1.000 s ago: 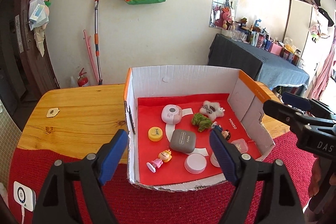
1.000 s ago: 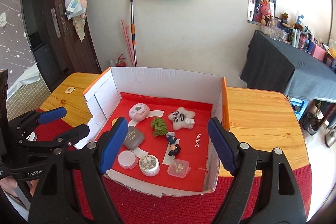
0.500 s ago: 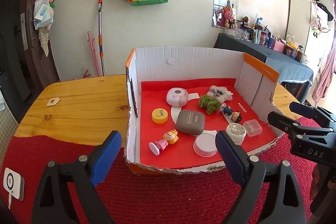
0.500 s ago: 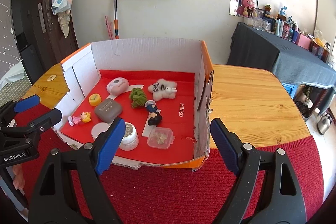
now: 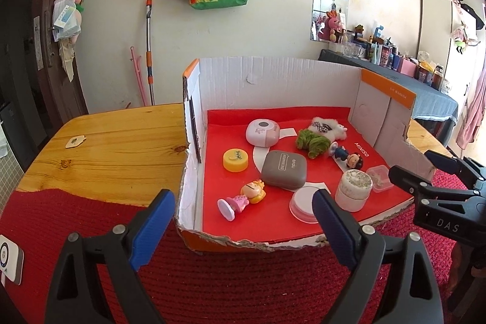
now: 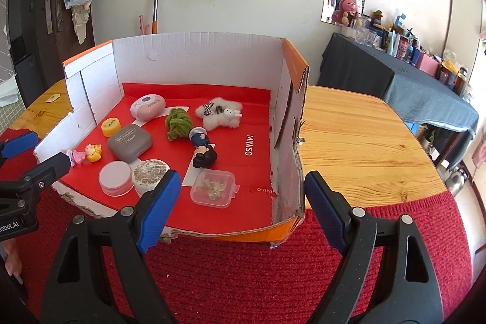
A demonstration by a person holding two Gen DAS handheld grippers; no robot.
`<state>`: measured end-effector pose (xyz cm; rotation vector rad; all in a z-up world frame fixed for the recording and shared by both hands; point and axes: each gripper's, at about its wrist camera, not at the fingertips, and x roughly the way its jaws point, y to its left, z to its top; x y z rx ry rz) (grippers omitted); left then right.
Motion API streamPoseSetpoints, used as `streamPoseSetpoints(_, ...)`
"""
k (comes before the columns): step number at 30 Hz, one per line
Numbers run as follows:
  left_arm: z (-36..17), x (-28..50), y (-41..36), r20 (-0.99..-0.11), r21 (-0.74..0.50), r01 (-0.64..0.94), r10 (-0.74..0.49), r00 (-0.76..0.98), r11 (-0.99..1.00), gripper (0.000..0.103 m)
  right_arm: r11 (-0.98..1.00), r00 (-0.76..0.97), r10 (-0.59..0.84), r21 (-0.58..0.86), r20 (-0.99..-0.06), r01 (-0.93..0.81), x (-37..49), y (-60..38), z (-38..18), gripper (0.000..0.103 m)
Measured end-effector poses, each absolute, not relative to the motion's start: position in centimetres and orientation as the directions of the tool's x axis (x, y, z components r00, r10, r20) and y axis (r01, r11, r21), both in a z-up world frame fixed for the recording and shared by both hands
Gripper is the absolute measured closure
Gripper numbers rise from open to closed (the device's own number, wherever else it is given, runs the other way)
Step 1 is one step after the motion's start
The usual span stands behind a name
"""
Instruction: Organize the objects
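Red paper lines the floor of the open-fronted white cardboard box (image 5: 273, 81) on the wooden desk (image 5: 121, 148), and the small things all lie loose on it: a grey rounded eyeshadow case (image 6: 130, 143), a yellow round tin (image 6: 111, 126), a pink-and-white oval case (image 6: 148, 107), a green yarn tuft (image 6: 177, 123), a white plush bunny (image 6: 218, 113), two little figurines, two round jars and a clear plastic box (image 6: 215, 188). Such a scatter would suit either a gathered lot or one awaiting sorting. Both tools hang before the box's open side, likely to survey it: the left hand-held gripper (image 5: 244, 228) and the right hand-held gripper (image 6: 240, 207) each gape wide, holding and touching nothing.
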<state>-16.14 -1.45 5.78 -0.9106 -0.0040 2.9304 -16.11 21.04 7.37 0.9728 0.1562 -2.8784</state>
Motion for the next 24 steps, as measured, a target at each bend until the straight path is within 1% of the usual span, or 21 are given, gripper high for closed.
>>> streamPoseSetpoints(11,5.64,-16.23,-1.34,-0.571,-0.005,-0.059,0.051,-0.819,-0.998,0.010,-0.990,-0.788,-0.057,-0.066,-0.613,0.123,-16.59,20.81,6.65,0.019)
streamPoseSetpoints(15,5.62,-16.23,-1.45,-0.570,-0.007,-0.059,0.052,-0.820,-0.998,0.010,-0.990,-0.794,-0.059,-0.064,-0.605,0.122,-16.42,20.85,6.71,0.014)
streamPoseSetpoints(24,5.59,-16.25,-1.49,-0.572,-0.005,-0.060,0.052,-0.818,-0.998,0.007,-0.991,-0.797,-0.055,-0.063,-0.601,0.116,-16.19,21.05,6.86,0.014)
